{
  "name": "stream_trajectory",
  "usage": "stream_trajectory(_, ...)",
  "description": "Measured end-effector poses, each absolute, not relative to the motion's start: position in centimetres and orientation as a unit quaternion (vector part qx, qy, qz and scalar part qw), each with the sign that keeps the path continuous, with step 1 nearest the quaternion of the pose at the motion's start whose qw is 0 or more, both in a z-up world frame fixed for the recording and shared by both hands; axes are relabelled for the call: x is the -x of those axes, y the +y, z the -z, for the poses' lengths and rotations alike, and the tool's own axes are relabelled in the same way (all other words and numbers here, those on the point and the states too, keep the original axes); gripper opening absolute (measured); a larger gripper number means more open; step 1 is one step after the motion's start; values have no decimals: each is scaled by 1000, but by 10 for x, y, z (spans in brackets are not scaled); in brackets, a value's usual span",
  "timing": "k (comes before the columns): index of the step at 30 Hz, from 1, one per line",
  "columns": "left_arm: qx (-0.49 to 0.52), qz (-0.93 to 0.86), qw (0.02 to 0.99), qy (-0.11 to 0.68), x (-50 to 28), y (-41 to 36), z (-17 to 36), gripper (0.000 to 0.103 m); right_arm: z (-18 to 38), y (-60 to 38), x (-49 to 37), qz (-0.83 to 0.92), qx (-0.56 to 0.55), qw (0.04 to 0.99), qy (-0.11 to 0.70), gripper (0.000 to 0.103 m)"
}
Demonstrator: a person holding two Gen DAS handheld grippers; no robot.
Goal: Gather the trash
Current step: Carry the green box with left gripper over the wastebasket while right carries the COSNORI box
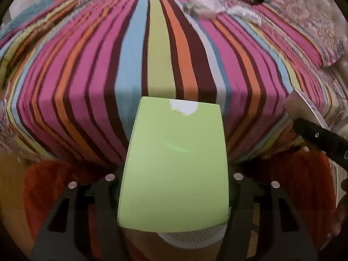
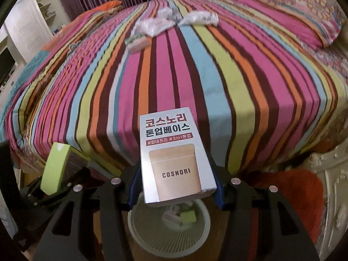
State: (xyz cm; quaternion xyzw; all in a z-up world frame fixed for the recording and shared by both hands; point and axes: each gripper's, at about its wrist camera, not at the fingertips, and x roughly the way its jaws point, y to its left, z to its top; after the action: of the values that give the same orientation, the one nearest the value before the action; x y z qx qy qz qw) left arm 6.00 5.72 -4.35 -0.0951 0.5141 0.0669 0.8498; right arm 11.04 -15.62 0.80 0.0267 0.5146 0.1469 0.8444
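My left gripper (image 1: 174, 187) is shut on a light green box (image 1: 174, 163), held in front of the striped bed; the same box shows in the right wrist view (image 2: 55, 169). My right gripper (image 2: 176, 184) is shut on a white COSNORI box (image 2: 174, 152), held just above a round white slatted bin (image 2: 152, 237) on the floor. The bin's rim also shows under the green box (image 1: 191, 238). The bin holds a small green piece and bits of white packaging. Crumpled clear plastic wrappers (image 2: 174, 20) and a small green-white box (image 2: 138, 42) lie far back on the bed.
The bed has a bright striped cover (image 2: 195, 76), with pillows (image 2: 304, 17) at the right. An orange-red shaggy rug (image 2: 289, 198) lies by the bed. A white shelf unit (image 2: 32, 21) stands at the far left. An ornate white bed frame (image 2: 330, 184) is at the right.
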Motion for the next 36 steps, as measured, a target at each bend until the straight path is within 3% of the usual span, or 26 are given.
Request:
stream_trajectory(9,105,-41,805,583,-51,40,85,57,34,-171,-87,-143,-61,792,591,51)
stream_trajectory(15,119,-25,758,641,-54,36,119,57,90,-182,-90,-130,-123,707,684,51)
stream_trajectory(36,111,-16,646,755,-66,21,197,57,158,-174,-94,-74,-139,622,767,51)
